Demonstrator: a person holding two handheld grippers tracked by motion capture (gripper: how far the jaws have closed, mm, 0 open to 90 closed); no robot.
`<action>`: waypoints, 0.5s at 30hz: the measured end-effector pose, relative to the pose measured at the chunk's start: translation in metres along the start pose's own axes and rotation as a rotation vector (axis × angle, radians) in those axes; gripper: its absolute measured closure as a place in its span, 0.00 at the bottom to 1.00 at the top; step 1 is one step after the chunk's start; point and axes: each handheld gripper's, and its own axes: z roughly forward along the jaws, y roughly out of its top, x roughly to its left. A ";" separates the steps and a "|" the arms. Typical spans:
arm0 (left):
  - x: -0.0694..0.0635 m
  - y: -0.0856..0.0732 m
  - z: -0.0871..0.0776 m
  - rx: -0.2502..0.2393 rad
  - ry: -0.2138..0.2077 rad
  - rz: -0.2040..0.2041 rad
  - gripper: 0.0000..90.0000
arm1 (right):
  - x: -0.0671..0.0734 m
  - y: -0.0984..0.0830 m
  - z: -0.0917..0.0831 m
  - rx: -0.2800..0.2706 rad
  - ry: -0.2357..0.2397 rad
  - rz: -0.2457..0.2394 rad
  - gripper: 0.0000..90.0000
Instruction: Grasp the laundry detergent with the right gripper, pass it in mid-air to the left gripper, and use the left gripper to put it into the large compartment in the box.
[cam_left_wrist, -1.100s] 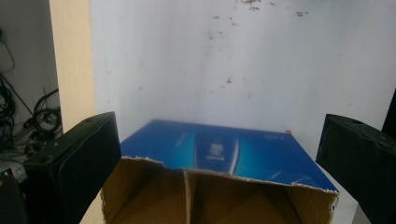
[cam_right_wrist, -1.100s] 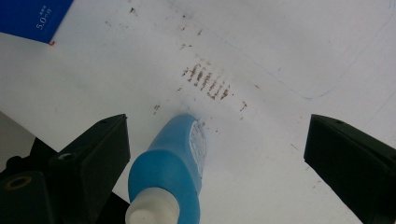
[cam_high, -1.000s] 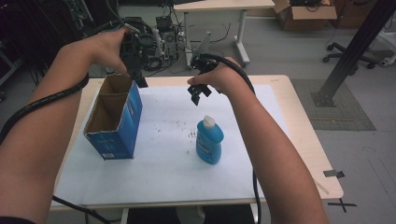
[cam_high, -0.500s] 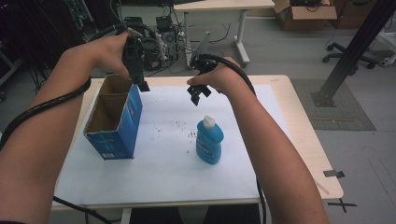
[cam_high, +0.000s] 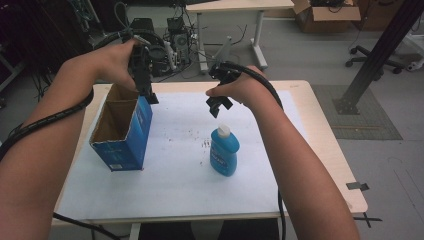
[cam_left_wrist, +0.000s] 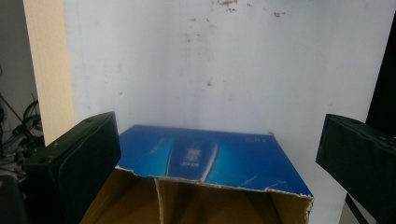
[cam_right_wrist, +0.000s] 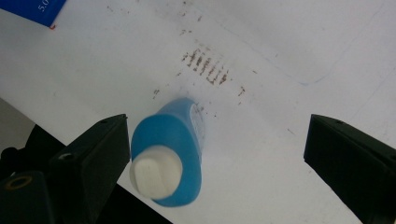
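Note:
A blue cardboard box (cam_high: 122, 132) with its top torn open stands upright at the left of the white sheet (cam_high: 175, 170). My left gripper (cam_high: 149, 95) hangs over the box's far right corner, pointing down. In the left gripper view its jaws (cam_left_wrist: 218, 128) stand wide open above the box (cam_left_wrist: 210, 161), touching nothing. A blue bottle (cam_high: 224, 152) with a white cap stands upright near the middle of the sheet. My right gripper (cam_high: 218, 106) hovers just above and behind it. Its jaws (cam_right_wrist: 217, 133) are open, and the bottle (cam_right_wrist: 170, 154) sits below them, close to the left jaw.
The sheet covers most of a light wooden table (cam_high: 325, 145). Brown smudges (cam_right_wrist: 205, 65) mark the paper behind the bottle. Beyond the table are cables and equipment (cam_high: 165, 40), another desk (cam_high: 235, 7), an office chair (cam_high: 375, 55) and a black post (cam_high: 380, 55).
My right gripper has shifted slightly nearer the bottle. The left gripper stays over the box's corner. Box and bottle have not moved.

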 end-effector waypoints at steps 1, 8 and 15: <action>-0.001 0.001 -0.001 -0.001 0.000 0.001 0.00 | 0.000 -0.009 -0.005 -0.012 0.002 -0.002 0.08; -0.009 0.004 -0.003 -0.005 0.004 0.013 0.00 | -0.007 -0.040 -0.013 -0.031 0.009 0.006 0.08; -0.018 0.005 -0.003 0.018 0.000 0.032 0.00 | -0.004 -0.060 -0.010 -0.036 0.034 -0.011 0.08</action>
